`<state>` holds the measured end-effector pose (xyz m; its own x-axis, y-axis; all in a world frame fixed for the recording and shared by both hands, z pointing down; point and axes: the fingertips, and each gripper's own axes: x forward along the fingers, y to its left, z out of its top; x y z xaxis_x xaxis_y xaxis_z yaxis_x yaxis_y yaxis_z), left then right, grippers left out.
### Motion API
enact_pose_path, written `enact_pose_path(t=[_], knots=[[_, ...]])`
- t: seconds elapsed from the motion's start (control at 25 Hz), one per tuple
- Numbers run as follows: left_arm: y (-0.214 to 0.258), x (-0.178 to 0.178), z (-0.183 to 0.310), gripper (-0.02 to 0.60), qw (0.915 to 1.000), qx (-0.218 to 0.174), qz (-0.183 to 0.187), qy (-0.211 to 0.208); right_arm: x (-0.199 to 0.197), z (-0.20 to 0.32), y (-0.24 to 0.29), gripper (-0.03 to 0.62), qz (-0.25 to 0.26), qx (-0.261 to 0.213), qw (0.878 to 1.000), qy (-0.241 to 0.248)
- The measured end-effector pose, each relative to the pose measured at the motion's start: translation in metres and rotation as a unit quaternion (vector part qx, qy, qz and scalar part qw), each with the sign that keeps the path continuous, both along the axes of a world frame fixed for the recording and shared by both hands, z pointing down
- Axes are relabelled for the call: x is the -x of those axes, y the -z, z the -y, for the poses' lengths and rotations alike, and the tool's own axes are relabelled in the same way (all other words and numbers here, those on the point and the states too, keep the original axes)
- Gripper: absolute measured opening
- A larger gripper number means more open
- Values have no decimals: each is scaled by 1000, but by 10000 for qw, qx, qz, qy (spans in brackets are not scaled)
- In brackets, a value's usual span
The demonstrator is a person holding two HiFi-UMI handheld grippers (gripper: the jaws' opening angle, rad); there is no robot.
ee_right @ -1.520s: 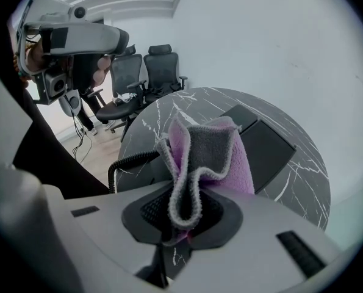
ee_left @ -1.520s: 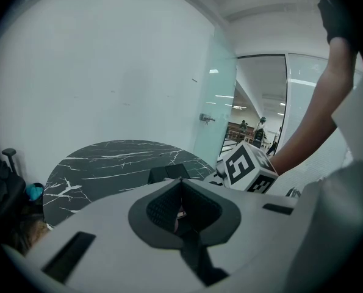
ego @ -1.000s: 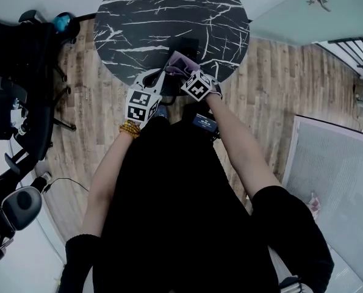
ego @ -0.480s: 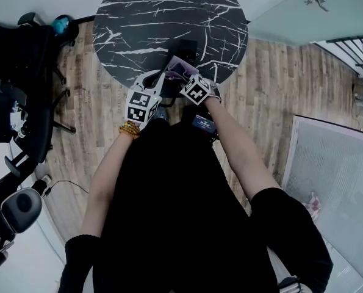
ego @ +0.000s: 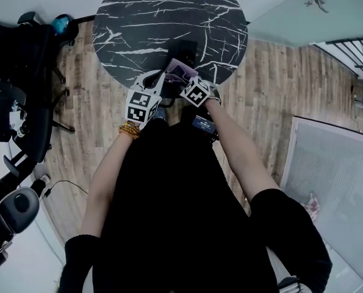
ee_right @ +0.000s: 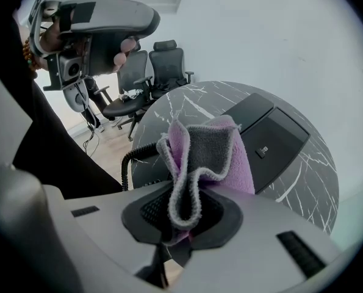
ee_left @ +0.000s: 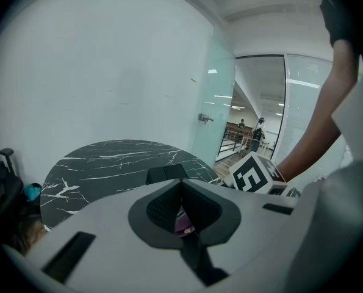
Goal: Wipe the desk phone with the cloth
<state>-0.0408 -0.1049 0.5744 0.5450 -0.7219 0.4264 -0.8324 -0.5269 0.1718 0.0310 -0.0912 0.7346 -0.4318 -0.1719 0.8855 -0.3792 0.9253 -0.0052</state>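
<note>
Step, by your judgement: approach, wipe not yet begun. Your right gripper (ee_right: 184,215) clamped on cloth (ee_right: 213,154), bunch poised just short of desk phone (ee_right: 268,138). Left gripper (ee_left: 181,209) jaws together, empty, near phone's front edge. Next: press cloth onto phone face, clear of coiled cord (ee_right: 127,163).

counter (ego: 138,17): black marble pattern, thin white veins
cloth (ee_right: 215,157): lilac on one face, grey on the other, pale grey looped edging
desk phone (ee_right: 273,133): matt black, darker than the counter under it
phone cord (ee_right: 126,163): black, at the counter's near edge
right tongs (ee_right: 182,211): pale grey shell, black ribbed pads
left tongs (ee_left: 181,206): pale grey shell, black ribbed pads
marker cubes (ego: 143,105): white with black square patterns
floor (ego: 273,84): grey-brown wood planks around the counter
chairs (ego: 22,72): black, left of the counter
bracelet (ego: 130,129): amber beads
clothing (ego: 169,212): plain black
</note>
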Motion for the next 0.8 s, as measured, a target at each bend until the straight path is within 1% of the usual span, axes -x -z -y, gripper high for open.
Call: enact_pose_path(t=[0.12, 0.2, 0.28, 0.36, 0.4, 0.44, 0.48, 0.6, 0.72, 0.8], knots=[[1, 2, 1, 12, 10000, -3, -15, 35, -2, -4, 0, 55, 4, 136, 9998, 148], [0, 3, 1, 13, 10000, -2, -16, 48, -5, -8, 3, 55, -96, 197, 9983, 545], [-1, 4, 0, 13, 10000, 12, -18, 52, -9, -12, 8, 55, -160, 312, 9935, 1087], [-1, 4, -1, 14, 10000, 29, -45, 62, -12, -10, 22, 55, 60, 500, 9884, 1435], [0, 3, -1, 13, 9999, 33, -73, 72, -11, -2, 32, 55, 232, 493, 9870, 1515], [1, 2, 0, 12, 9999, 30, -101, 79, -11, 10, 42, 55, 381, 363, 9865, 1548], [3, 1, 0, 13, 9999, 21, -119, 80, -12, 26, 53, 55, 461, 135, 9870, 1537], [4, -4, 0, 12, 9999, 5, -123, 45, -20, 85, 90, 55, 457, -818, 9877, 1255], [1, -7, -4, 12, 9999, 40, -104, 11, -26, 138, 123, 55, 400, -1818, 9789, 845], [-1, -7, -5, 13, 9999, 66, -90, 19, -29, 161, 136, 55, 297, -2302, 9710, 576]])
